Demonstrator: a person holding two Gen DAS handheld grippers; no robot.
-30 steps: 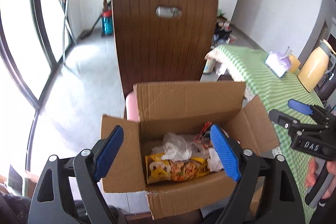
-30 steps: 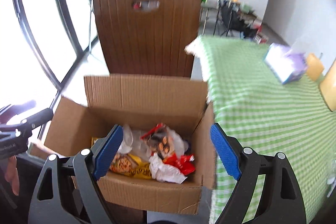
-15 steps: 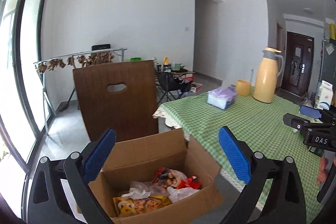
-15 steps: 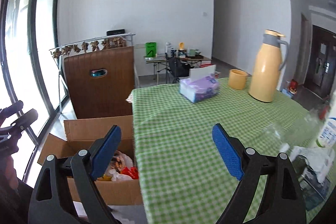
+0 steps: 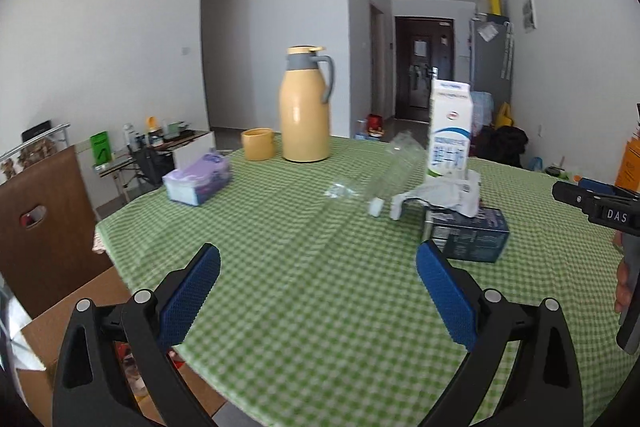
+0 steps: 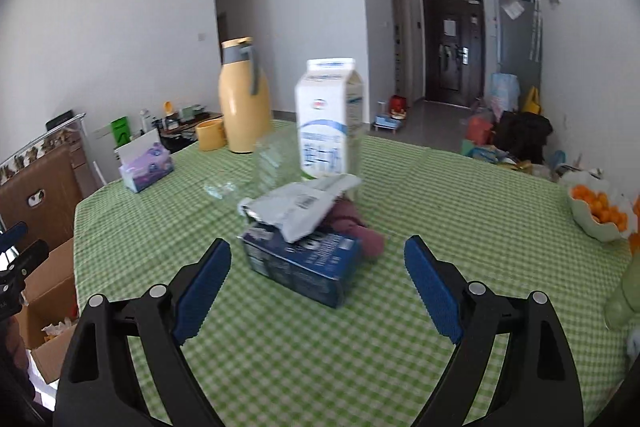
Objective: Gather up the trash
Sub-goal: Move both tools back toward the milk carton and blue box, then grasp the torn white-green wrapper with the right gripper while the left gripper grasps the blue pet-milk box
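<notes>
At the far left, beside and below the worktop [image 5: 304, 267], the cardboard box [image 5: 72, 315] with the collected trash shows only its corner; a second ago both cameras looked straight down into it, so both tools have turned away from the box and back to the worktop. I judge that one drop is finished and the next pick-up begins.

The left tool [image 5: 318, 291] is released, with nothing between its pads; its jaws have just been opening to their widest. Ahead of it lies a clear plastic bottle [image 5: 384, 179] on its side on the green checked cloth. Just to the right, the milk carton [image 5: 450, 131] stands upright, with crumpled grey wrapping [image 5: 444, 195] resting on top of a dark blue box [image 5: 468, 241].

The right tool [image 6: 318, 281] is also released and empty, and it points at the blue box, which sits near its pads but not between them. These four things look like the remaining trash; the flask [image 5: 306, 111], cup [image 5: 258, 143] and tissue pack [image 5: 198, 179] probably stay
</notes>
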